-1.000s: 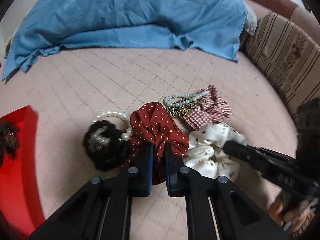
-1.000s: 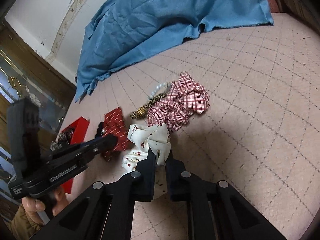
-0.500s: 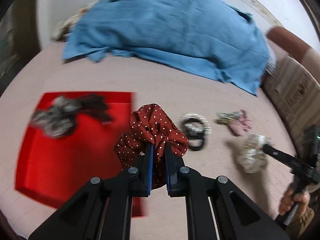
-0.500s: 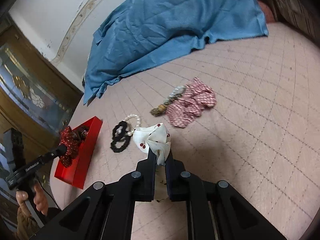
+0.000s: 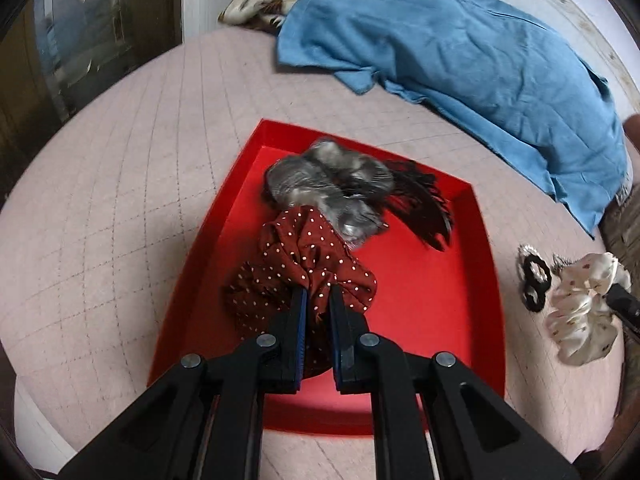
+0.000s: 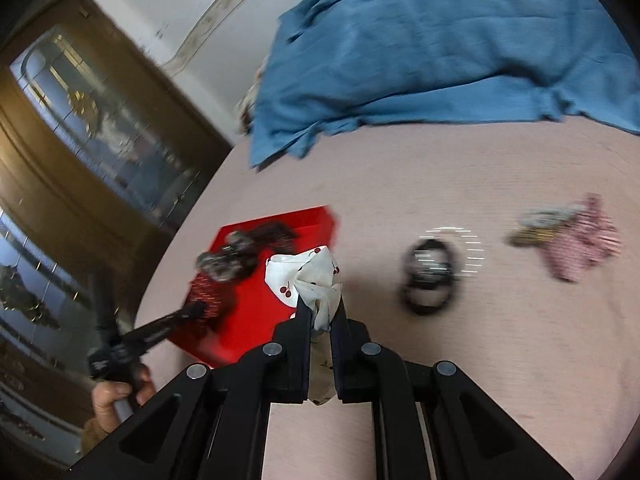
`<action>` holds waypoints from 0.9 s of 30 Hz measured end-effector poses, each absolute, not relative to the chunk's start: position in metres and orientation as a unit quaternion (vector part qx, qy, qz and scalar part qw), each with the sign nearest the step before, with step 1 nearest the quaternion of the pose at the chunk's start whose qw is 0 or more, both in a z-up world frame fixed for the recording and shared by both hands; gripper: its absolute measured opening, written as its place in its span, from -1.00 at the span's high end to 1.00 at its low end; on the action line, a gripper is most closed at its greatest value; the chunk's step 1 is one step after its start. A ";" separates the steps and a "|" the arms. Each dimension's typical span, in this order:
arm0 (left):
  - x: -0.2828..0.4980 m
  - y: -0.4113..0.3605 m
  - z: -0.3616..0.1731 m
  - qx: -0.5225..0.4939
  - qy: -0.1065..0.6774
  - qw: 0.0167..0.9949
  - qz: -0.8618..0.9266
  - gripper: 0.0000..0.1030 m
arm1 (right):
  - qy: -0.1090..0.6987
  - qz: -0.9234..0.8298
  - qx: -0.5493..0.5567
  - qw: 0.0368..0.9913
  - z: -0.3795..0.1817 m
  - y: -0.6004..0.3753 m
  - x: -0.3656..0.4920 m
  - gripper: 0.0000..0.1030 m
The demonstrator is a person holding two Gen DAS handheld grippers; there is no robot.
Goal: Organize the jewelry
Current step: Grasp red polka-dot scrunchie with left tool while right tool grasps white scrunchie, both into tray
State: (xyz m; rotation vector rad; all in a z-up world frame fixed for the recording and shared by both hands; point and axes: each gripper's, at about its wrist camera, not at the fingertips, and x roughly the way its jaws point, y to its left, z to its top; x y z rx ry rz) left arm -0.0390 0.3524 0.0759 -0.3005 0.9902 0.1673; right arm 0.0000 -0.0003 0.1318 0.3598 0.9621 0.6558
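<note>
A quilted pale pink bed cover [image 5: 120, 208], stitched in a diamond grid, fills most of both views. A large crumpled blue woven cloth [image 5: 460, 52] lies across its far side. A shallow rectangular glossy red tray [image 5: 472, 280] sits flat on the bed, holding a ruffled grey scrunchie [image 5: 332, 184] beside something dark and fringed. The left tongs [image 5: 318, 300] are clamped narrowly on a gathered dark red fabric scrunchie with white dots [image 5: 304, 256], held over the tray. The right tongs [image 6: 322, 312] pinch a silky cream scrunchie printed with cherries [image 6: 308, 276] beside the tray. A black ruffled hair tie [image 6: 430, 280] and a red-and-white checked scrunchie [image 6: 580, 244] lie blurred on the cover.
</note>
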 end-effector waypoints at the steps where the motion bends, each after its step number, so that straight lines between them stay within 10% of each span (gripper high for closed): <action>1: -0.036 0.356 0.075 -0.146 0.476 0.864 0.078 0.81 | 0.457 0.315 0.163 0.816 0.131 0.015 0.002 0.81; 24: -0.025 0.371 0.066 -0.144 0.456 0.877 0.045 0.50 | 0.533 0.331 0.075 0.775 0.068 0.179 0.053 0.74; 27: -0.028 0.368 0.068 -0.133 0.450 0.882 0.050 0.31 | 0.525 0.328 0.073 0.782 0.073 0.177 0.051 0.34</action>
